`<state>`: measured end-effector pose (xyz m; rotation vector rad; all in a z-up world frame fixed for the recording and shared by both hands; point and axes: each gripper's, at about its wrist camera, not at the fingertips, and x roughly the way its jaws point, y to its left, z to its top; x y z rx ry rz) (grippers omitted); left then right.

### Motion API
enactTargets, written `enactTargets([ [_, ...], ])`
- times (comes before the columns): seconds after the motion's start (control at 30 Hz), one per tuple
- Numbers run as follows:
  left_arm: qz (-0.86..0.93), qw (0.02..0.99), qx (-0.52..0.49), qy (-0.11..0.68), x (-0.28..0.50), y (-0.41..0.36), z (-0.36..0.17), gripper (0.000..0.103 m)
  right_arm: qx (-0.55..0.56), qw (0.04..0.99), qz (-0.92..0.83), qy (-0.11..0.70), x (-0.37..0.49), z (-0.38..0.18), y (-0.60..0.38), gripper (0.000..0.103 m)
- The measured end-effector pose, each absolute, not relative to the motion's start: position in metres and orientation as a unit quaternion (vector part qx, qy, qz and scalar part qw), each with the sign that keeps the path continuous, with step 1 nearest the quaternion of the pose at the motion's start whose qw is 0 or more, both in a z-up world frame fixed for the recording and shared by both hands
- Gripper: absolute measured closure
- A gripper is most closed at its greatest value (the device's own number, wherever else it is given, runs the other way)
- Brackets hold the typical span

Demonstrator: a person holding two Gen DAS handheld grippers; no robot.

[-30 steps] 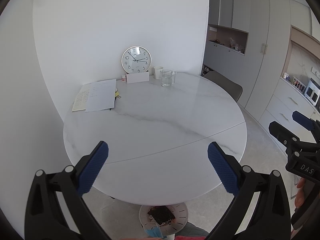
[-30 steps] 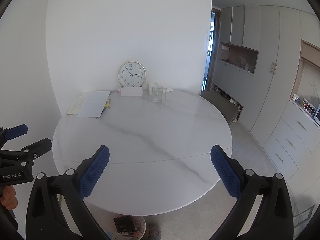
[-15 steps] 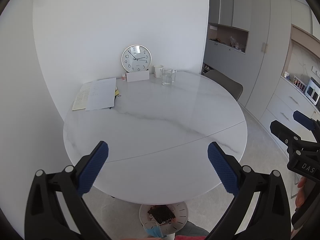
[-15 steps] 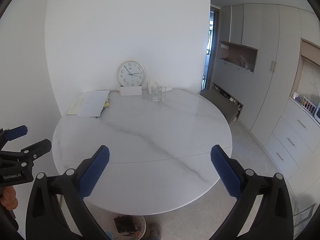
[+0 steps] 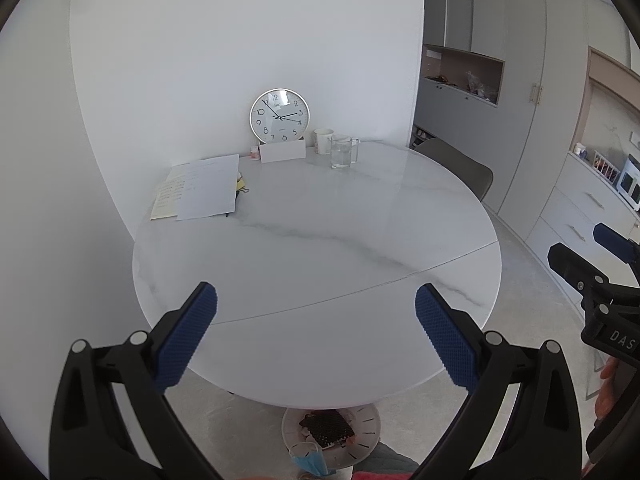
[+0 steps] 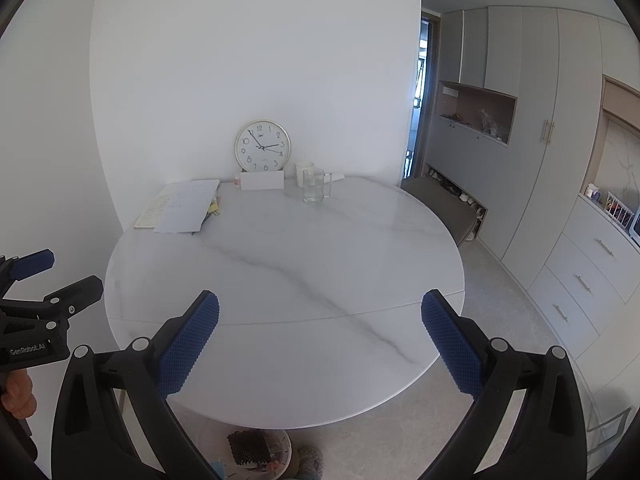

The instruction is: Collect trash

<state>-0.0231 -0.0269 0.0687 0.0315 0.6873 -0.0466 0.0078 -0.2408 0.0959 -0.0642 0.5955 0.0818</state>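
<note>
Trash [image 5: 326,434] lies in a round white bin on the floor under the near edge of the counter [image 5: 316,248]: in the left wrist view it shows as a dark, mesh-textured scrap with pinkish bits around it, and a crumpled blue face mask [image 5: 310,460] hangs at the bin's front rim. The counter is a round slab of white marble-look stone with grey veins and a thin seam across its near part. At its far side a round clock [image 5: 279,117] leans against the white wall, a white card [image 5: 282,152] before it, a white cup [image 5: 323,140] and a clear glass mug [image 5: 342,152] just beside it, and flat sheets of paper [image 5: 200,192] to the left. The left gripper [image 5: 316,334] hovers above the near rim, its black fingers with blue knobbly pads [image 5: 186,340] spread wide and released, grasping nothing. The right gripper [image 5: 600,264] shows at the right border, held by a hand [image 5: 606,388]. In the right wrist view the right gripper [image 6: 320,338] likewise hangs over the counter [image 6: 288,264] with fingers wide apart and empty. The trash [image 6: 248,448] appears below the rim as the same dark netted piece. The left gripper [image 6: 44,280] sits at the left border, also parted.
</note>
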Motion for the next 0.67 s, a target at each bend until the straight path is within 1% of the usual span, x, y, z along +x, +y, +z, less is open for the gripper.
enactTargets([
  [0.2,-0.012,0.942,0.002,0.336,-0.0226,-0.0254,0.0689,0.008,-0.030,0.953,0.042,0.297,0.0085,0.0940,-0.2428,0.002],
  [0.67,-0.028,0.939,0.013,0.343,-0.0255,-0.0317,0.0710,0.008,-0.030,0.952,0.044,0.302,0.0117,0.0929,-0.2445,0.002],
])
